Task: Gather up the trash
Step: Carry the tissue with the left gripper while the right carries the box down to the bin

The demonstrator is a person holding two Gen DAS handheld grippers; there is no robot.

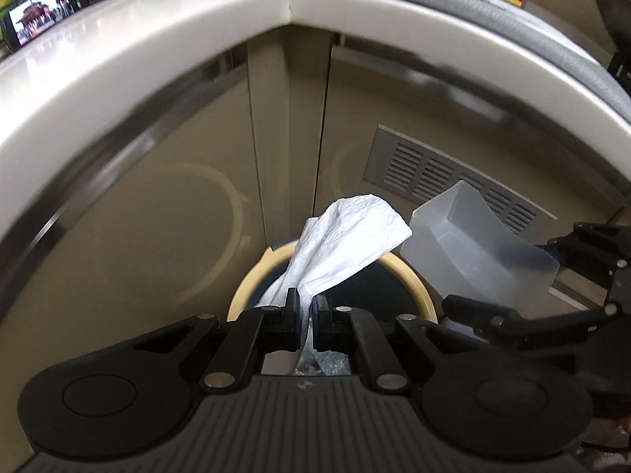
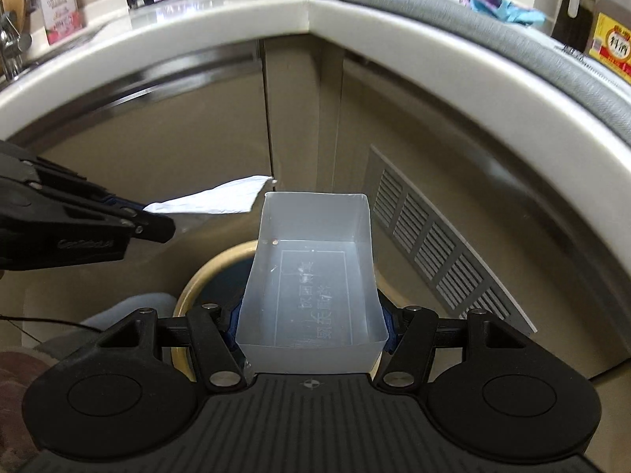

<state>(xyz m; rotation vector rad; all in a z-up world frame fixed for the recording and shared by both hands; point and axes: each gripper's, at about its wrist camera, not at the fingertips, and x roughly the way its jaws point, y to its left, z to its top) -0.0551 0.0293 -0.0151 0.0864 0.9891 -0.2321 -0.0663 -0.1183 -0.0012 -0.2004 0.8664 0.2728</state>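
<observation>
Left gripper (image 1: 304,311) fingers pinch a tissue (image 1: 347,236); right gripper (image 2: 311,325) fingers clamp a plastic tray (image 2: 311,276), both tilted down over the bin (image 1: 410,276) below the worktop (image 1: 197,39) corner.

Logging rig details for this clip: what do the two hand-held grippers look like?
Both hand-held grippers, left and right, are matte black: ribbed grey-black base plate with crosshair mark, round side discs, silver-riveted linkage bars, dark blue finger pads.
</observation>
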